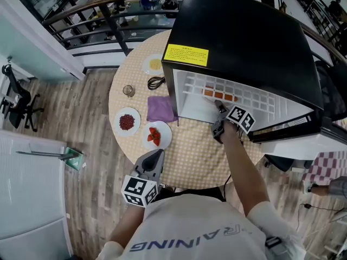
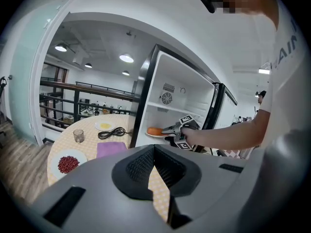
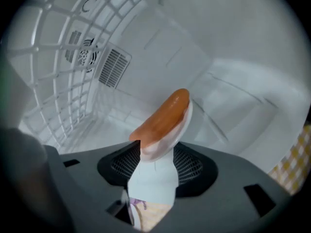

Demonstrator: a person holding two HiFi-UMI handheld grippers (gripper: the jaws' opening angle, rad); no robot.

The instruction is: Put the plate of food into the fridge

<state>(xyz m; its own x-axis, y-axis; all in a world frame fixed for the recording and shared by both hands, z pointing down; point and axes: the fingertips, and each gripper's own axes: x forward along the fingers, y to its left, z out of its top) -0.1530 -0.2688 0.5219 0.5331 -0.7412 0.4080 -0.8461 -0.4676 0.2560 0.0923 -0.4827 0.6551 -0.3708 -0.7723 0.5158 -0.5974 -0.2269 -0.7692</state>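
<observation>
Right gripper view: right tool (image 3: 155,155) jaws stand wide. The rim of the plate of food (image 3: 167,123) lies between them, and the pads are not clamped on it. Plate is inside the open fridge (image 1: 244,42), beneath the wire shelf (image 1: 238,93). Left tool (image 2: 154,153): jaws closed, empty, hovering at the near edge of the surface (image 1: 195,153).

— Left gripper (image 1: 155,157), pose and state?
— Held close before the torso, tipped slightly downward; jaws together, nothing between them.
— Right gripper (image 1: 219,112)?
— Right arm (image 1: 241,167) stretched well forward, gripper angled downward and rolled on its axis. Jaws stand wide apart; the plate (image 3: 159,149) rim sits in the gap between them, unclamped.
</observation>
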